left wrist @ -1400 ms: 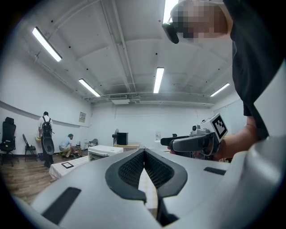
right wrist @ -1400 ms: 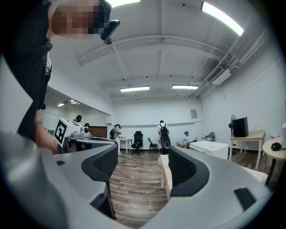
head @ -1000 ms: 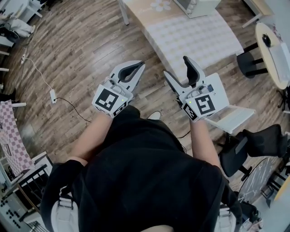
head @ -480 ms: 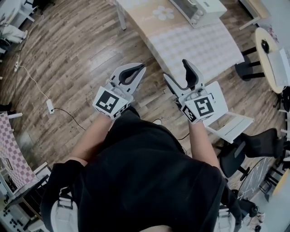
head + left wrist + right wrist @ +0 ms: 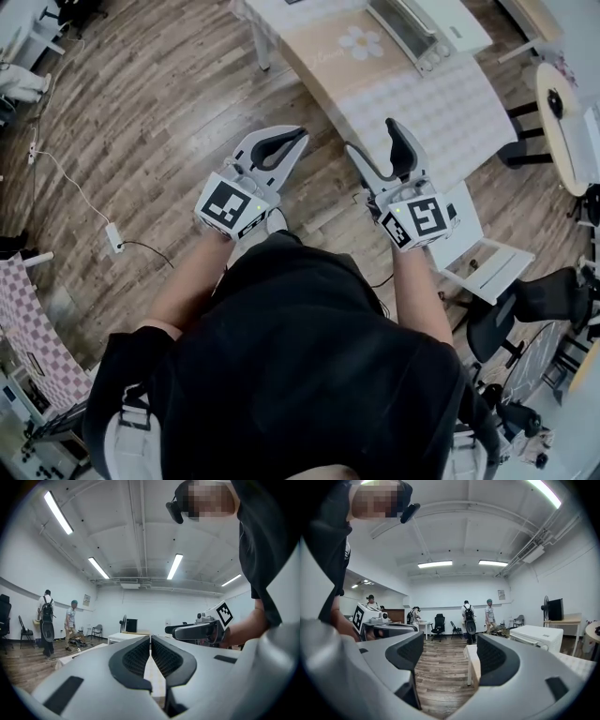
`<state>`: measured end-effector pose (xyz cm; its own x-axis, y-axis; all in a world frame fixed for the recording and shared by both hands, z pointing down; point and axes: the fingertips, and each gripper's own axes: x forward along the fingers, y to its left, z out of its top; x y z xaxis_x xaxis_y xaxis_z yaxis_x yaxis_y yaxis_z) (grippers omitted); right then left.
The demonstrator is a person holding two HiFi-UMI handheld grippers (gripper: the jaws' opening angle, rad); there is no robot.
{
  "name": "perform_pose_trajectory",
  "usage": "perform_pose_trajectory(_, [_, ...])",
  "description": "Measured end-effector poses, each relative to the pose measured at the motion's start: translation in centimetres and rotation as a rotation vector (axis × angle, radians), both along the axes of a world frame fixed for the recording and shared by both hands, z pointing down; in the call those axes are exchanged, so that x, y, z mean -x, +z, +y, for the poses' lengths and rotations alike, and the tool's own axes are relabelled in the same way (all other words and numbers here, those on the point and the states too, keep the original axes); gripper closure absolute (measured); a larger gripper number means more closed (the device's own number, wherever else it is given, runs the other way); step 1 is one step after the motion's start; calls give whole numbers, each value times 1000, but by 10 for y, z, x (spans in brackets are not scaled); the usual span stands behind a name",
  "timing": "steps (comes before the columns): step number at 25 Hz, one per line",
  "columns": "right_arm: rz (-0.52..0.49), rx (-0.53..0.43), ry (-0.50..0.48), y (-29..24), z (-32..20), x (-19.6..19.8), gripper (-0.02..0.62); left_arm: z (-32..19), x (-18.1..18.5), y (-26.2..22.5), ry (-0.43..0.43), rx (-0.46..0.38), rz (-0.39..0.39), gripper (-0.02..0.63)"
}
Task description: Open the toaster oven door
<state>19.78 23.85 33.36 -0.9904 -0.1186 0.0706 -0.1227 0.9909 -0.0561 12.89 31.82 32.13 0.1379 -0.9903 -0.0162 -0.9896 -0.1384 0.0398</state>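
Observation:
The white toaster oven [image 5: 427, 26] stands on the table [image 5: 412, 94] at the top of the head view; the right gripper view shows the toaster oven [image 5: 536, 637] at right, its door closed. My left gripper [image 5: 286, 142] is held over the wooden floor short of the table, jaws shut with nothing between them. In its own view the left gripper [image 5: 150, 641] points level across the room. My right gripper [image 5: 377, 150] hovers near the table's front edge, open and empty; its own view shows the right gripper [image 5: 450, 656] with floor between the fingers.
A white chair [image 5: 483, 258] stands right of me, with black office chairs [image 5: 539, 295] beyond it. A round table [image 5: 567, 98] is at far right. A cable and power strip [image 5: 114, 236] lie on the floor at left. People [image 5: 468, 616] stand far across the room.
The table and toaster oven have come further into the head view and nearer. Both grippers keep their pose, left shut and right open.

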Motion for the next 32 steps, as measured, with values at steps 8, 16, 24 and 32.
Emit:
perform_pose_trajectory(8, [13, 22, 46, 11, 4, 59, 255, 1, 63, 1, 30, 5, 31, 588])
perform_pose_trajectory(16, [19, 28, 68, 21, -25, 88, 255, -24, 100, 10, 40, 13, 24, 588])
perform_pose_trajectory(24, [14, 36, 90, 25, -89, 119, 255, -85, 132, 11, 61, 34, 12, 588])
perform_pose_trajectory(32, [6, 38, 121, 19, -166, 129, 256, -165, 144, 2, 92, 34, -4, 588])
